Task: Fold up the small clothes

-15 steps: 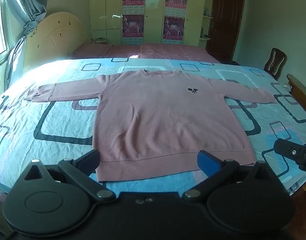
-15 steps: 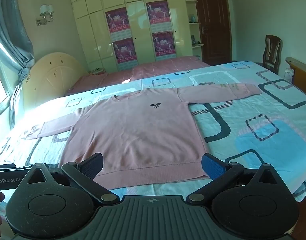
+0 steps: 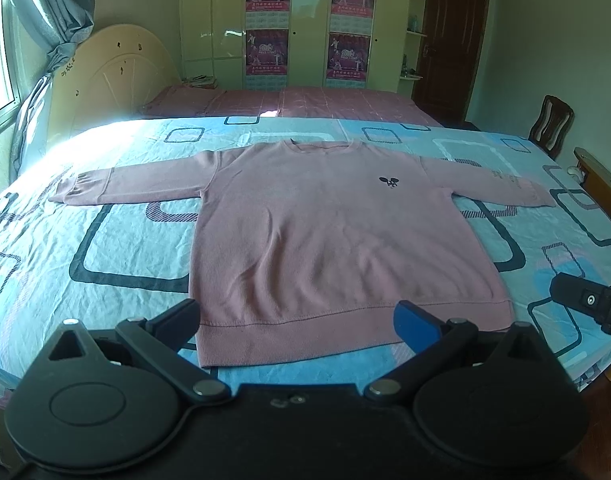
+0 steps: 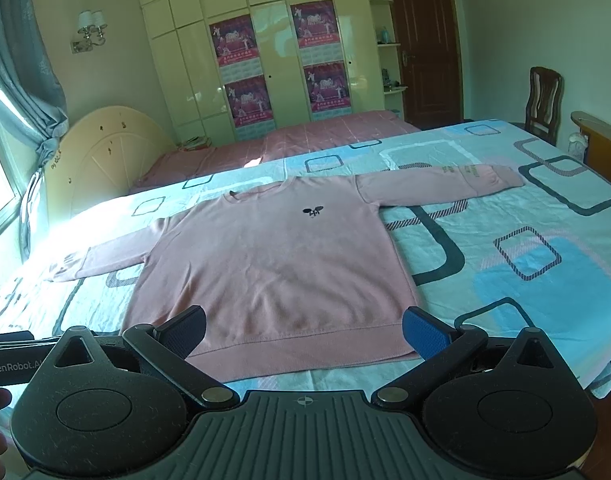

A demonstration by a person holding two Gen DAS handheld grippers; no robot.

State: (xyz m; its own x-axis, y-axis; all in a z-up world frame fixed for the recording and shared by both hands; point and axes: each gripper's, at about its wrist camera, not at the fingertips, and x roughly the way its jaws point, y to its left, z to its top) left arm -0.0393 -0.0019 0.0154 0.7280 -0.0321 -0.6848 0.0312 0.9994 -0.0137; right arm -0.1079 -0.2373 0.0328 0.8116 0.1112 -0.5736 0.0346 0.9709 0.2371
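Observation:
A pink long-sleeved sweatshirt (image 3: pixel 325 232) lies flat, front up, on the blue patterned bed sheet (image 3: pixel 105 248), both sleeves spread out sideways and the hem toward me. It also shows in the right wrist view (image 4: pixel 273 264). My left gripper (image 3: pixel 297 320) is open and empty, hovering just in front of the hem. My right gripper (image 4: pixel 303 330) is open and empty, also just in front of the hem. The right gripper's body shows at the right edge of the left wrist view (image 3: pixel 589 304).
A second bed with a pink cover (image 3: pixel 289 102) lies beyond. A cream headboard (image 3: pixel 117 80) and curtain (image 3: pixel 45 20) are at the left. A wardrobe with posters (image 3: pixel 305 20) stands at the back. A wooden chair (image 3: pixel 551 124) and wooden furniture (image 3: pixel 601 184) are at the right.
Both grippers have shifted very slightly; the sweatshirt lies as before. Both stay open.

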